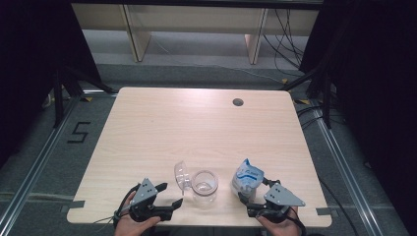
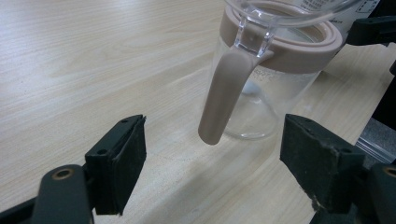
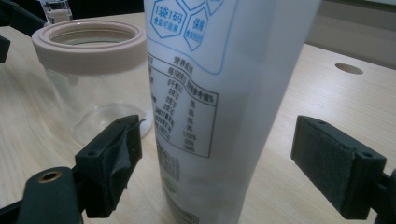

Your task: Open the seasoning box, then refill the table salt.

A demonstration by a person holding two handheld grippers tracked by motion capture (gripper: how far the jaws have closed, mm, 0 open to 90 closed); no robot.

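A clear glass jar (image 1: 204, 186) with a beige rim stands near the table's front edge, its clear lid (image 1: 182, 175) flipped open to the left. A beige clasp (image 2: 224, 93) hangs down the jar (image 2: 275, 93) on the side facing my left gripper (image 2: 212, 158). That left gripper (image 1: 170, 194) is open just left of the jar, with nothing between its pads. A white and blue pouch (image 1: 247, 178) stands upright to the right of the jar. My right gripper (image 1: 253, 191) is open, with the pouch (image 3: 205, 116) between its jaws, apart from both pads. Beyond the pouch stands the jar (image 3: 93, 70).
The light wooden table (image 1: 196, 128) has a round cable hole (image 1: 238, 102) at the back right. Bare wood stretches behind the jar and pouch. Cables (image 1: 290, 39) and desk legs lie on the floor beyond the far edge. The front edge is close under both hands.
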